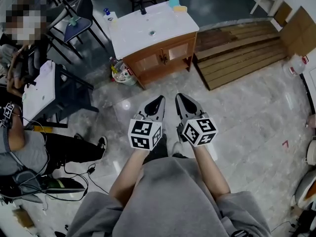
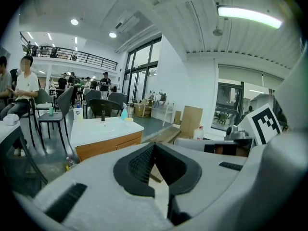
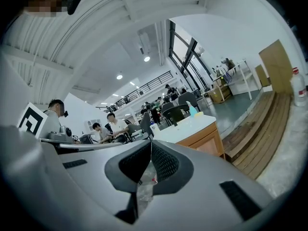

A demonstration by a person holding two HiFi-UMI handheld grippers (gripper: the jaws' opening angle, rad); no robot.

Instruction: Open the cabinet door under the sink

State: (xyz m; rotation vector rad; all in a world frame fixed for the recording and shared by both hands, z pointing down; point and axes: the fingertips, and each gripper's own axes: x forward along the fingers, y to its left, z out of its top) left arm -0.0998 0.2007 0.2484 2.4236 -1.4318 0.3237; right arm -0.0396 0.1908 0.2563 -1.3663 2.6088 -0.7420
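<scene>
Hovering well short of the sink cabinet (image 1: 159,53), left gripper (image 1: 159,100) and right gripper (image 1: 179,98), closed and empty, would likely glance off its door handles (image 1: 162,58) unless opened.

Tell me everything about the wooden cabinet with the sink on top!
The cabinet is brown wood on short legs, with two doors, both shut, handles meeting in the middle. A white sink top with a black tap covers it. It stands on the shiny grey floor, beside wooden planks.
</scene>
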